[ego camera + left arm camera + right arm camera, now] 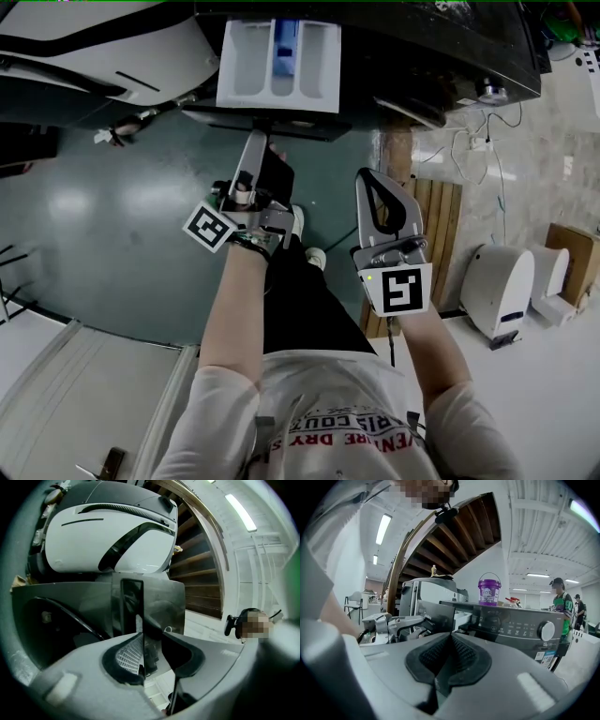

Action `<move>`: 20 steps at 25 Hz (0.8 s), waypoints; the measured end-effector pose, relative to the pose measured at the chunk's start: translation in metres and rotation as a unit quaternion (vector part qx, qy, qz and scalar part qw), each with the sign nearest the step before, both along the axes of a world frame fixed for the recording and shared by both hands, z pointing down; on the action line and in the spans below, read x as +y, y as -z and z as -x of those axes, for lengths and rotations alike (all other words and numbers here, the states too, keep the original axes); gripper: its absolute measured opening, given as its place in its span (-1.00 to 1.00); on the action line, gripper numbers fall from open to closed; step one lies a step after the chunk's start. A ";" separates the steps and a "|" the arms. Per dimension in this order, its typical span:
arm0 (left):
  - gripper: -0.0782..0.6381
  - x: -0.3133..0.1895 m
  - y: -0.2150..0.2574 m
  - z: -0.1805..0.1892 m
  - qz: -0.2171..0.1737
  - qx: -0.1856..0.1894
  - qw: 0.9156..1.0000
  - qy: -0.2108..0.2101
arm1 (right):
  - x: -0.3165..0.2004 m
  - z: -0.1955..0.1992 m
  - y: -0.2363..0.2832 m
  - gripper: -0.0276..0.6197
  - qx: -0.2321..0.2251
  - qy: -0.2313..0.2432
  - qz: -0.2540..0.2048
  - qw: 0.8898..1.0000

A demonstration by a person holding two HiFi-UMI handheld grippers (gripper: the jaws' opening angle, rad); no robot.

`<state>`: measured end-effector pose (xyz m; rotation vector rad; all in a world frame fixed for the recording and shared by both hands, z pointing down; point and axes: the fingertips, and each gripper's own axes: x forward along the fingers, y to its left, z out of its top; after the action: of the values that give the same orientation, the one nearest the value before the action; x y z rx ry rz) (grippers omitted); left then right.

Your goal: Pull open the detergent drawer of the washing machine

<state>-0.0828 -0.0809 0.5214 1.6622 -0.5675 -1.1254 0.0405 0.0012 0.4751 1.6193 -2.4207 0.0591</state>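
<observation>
Green floor [112, 216]; one detergent drawer [246, 94] open, three compartments [251, 58]; left gripper [257, 139], right gripper [375, 183]

detergent drawer [255, 73]: white | insert [285, 52]: blue | washing machine [422, 47]: black | tub [489, 588]: purple

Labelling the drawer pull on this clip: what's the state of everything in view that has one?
detergent drawer: pulled out, compartments exposed.
left gripper: jaws apart, tips at the drawer's front.
right gripper: jaws together, empty.
purple tub: lid on, upright on the washing machine.
ceiling light: on.
</observation>
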 end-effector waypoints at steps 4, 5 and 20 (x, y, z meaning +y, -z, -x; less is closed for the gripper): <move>-0.61 0.006 -0.008 0.007 0.026 -0.017 0.999 0.006 | 0.004 0.006 0.001 -0.91 -0.005 -0.002 -0.001 1.000; -0.61 0.009 -0.005 0.010 0.020 -0.014 1.000 0.007 | 0.006 0.008 0.002 -0.91 -0.005 -0.001 -0.003 1.000; -0.77 0.056 0.055 0.029 -0.004 -0.075 0.997 0.004 | 0.016 0.008 0.049 -0.91 -0.017 0.002 -0.022 1.000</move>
<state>-0.1117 -0.0254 0.4666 1.7633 -0.6657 -1.0141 0.0325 0.0170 0.4265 1.6460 -2.4676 0.0339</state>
